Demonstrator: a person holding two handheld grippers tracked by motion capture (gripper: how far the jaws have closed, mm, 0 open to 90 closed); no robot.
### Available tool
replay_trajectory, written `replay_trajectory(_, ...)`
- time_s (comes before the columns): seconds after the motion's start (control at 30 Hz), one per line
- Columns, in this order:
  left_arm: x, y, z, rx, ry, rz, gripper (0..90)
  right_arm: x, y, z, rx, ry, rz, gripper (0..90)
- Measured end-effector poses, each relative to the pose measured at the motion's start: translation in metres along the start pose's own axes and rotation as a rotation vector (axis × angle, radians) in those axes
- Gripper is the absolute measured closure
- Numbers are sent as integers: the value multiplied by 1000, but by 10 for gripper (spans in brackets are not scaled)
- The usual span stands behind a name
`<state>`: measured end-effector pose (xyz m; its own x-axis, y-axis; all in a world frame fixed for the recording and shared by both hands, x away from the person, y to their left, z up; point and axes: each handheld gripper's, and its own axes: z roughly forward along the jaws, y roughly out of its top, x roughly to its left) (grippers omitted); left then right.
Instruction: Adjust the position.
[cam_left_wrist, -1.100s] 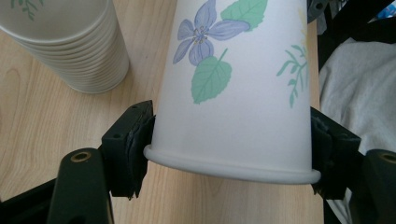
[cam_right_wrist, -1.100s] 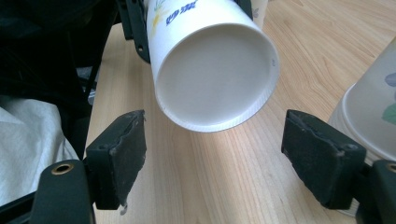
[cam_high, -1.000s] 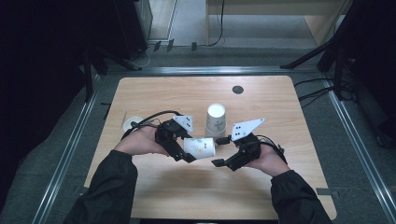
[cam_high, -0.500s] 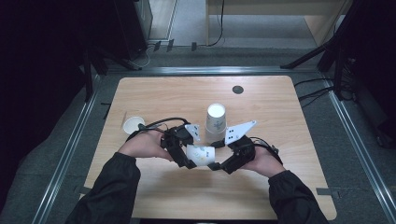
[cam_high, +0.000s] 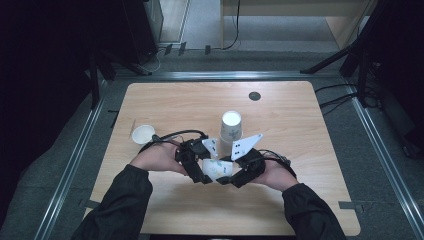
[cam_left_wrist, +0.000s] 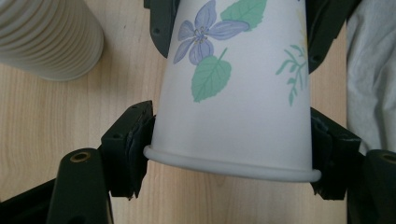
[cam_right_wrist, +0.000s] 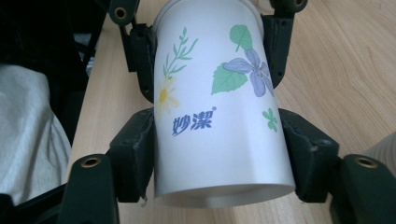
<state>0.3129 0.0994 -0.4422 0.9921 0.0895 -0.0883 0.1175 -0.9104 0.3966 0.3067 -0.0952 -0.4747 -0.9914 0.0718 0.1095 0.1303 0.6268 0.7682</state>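
Flowered paper cup lay low centre of the high view, left gripper clamped its rim end, right gripper having just closed on its base end, blue lettering legible in right gripper view, ribbed cup stack upper left in left gripper view.

We count three groups of paper cups on one wooden tabletop: one flower-printed cup lying on its side, one upside-down stack of cups whose number we cannot resolve, and one single small cup standing apart near the left edge. We count two grippers, a left gripper and a right gripper, each with two jaws. One dark round disc lies near the far edge.
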Motion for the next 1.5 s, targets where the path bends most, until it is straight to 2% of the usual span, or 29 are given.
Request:
replay_trajectory(0.13,2,-2,-2,-33,-18,-6,244,1,1,-1,4,9,6,356)
replay_trajectory(0.2,3,-4,-4,-66,-26,-16,213,-1,1,-3,-4,5,1,355)
replay_trajectory(0.33,4,-7,-9,-111,3,-25,182,-2,1,-9,-16,5,15,353)
replay_trajectory(0.43,5,-12,-13,-160,0,-49,165,-3,0,-14,-30,3,19,350)
replay_trajectory(0.53,5,-18,-15,-193,-6,-74,158,-3,0,-19,-52,1,24,350)
replay_trajectory(0.8,3,-33,-20,-247,-6,-103,153,-5,-1,-31,-95,5,34,348)
replay_trajectory(0.87,3,-38,-20,-260,8,-103,153,-6,-1,-32,-96,8,44,347)
replay_trajectory(1.03,1,-46,-20,-313,-3,-132,158,-7,-2,-35,-104,13,48,347)
replay_trajectory(1.2,-1,-49,-18,-369,-10,-156,158,-7,-2,-35,-109,21,47,347)
replay_trajectory(1.27,-2,-50,-16,-410,-22,-169,158,-7,-1,-36,-119,29,48,347)
replay_trajectory(1.37,-2,-50,-13,-459,-63,-185,158,-8,-1,-36,-141,52,56,347)
replay_trajectory(1.47,-4,-47,-11,-467,-43,-182,158,-8,0,-36,-141,62,55,347)
replay_trajectory(1.5,-4,-46,-11,-477,-48,-181,158,-8,0,-35,-139,62,51,346)
